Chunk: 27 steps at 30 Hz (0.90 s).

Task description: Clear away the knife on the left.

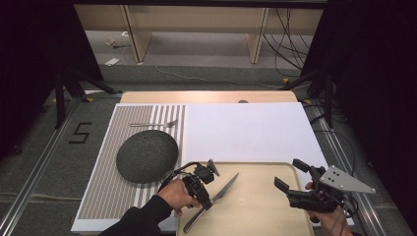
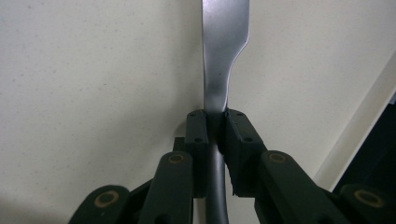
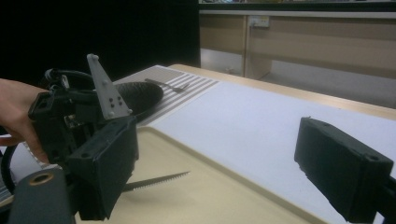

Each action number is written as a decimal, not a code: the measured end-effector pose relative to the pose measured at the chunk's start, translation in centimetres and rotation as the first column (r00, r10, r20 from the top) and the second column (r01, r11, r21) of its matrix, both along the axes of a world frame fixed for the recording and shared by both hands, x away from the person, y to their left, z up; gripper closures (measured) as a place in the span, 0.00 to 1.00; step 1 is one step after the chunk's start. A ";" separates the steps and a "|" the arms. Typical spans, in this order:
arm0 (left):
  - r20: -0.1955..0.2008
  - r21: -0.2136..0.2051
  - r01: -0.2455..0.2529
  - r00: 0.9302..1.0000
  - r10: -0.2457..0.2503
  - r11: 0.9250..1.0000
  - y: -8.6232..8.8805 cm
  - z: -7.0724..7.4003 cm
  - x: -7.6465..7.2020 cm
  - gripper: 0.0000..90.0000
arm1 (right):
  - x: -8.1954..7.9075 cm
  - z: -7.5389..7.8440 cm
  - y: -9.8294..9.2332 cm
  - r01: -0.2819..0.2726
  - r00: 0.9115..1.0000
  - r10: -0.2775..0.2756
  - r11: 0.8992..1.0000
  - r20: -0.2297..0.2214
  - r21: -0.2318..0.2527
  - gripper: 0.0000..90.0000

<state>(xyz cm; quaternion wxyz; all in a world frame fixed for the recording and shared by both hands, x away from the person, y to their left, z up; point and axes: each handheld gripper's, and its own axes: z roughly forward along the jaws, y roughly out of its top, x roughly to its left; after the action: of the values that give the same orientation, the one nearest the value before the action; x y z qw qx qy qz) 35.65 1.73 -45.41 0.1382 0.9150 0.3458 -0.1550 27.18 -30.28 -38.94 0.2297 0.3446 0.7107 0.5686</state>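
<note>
A table knife with a serrated blade lies slanted low over the beige tray, its tip toward the far right. My left gripper is shut on the knife where handle meets blade. In the left gripper view both pads clamp the knife just above the tray. My right gripper hovers open at the tray's right side with nothing between its fingers. In the right gripper view its jaws stand wide apart, and the left gripper with the blade shows beyond.
A dark round plate sits on a striped placemat left of the tray, with a fork beyond it. A white mat covers the table's middle and right. The table's edges drop to the floor on either side.
</note>
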 end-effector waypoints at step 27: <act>0.279 -0.099 0.188 0.948 -0.154 0.977 -2.5 1.0 -1.9 0.85 | 0.0 0.0 0.0 -0.001 1.000 0.001 1.000 0.001 0.001 0.16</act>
<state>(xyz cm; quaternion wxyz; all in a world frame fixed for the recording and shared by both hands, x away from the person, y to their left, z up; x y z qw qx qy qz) 33.72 -0.76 -44.39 0.2264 0.9438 0.2327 -0.0617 27.23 -30.30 -38.94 0.2295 0.3441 0.7104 0.5694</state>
